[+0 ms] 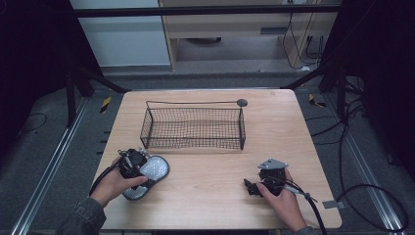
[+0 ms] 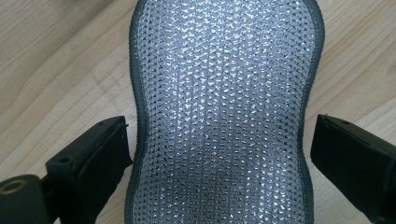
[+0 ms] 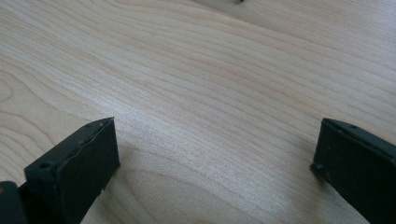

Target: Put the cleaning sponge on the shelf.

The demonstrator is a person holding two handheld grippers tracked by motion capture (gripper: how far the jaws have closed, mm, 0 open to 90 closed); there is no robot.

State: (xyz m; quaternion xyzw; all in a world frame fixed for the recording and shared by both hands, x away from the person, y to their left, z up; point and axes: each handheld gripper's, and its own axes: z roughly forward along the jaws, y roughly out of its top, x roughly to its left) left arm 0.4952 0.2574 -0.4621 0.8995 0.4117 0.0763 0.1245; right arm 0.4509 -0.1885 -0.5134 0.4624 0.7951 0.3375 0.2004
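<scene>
A silver mesh scouring pad (image 1: 150, 172) with a dark grey rim lies flat on the wooden table (image 1: 210, 196) at the front left. My left gripper (image 1: 131, 165) hovers over its near end, open, with one jaw on each side of the pad's narrow waist (image 2: 219, 135); neither jaw presses on it. My right gripper (image 1: 254, 187) rests low over bare wood (image 3: 210, 121) at the front right, open with nothing between its jaws. A black wire basket (image 1: 193, 127) stands empty at the table's middle back.
A small dark round disc (image 1: 242, 102) sits at the basket's far right corner. Cables (image 1: 313, 203) trail from both grippers off the front edge. Dark frame legs and floor rails flank the table.
</scene>
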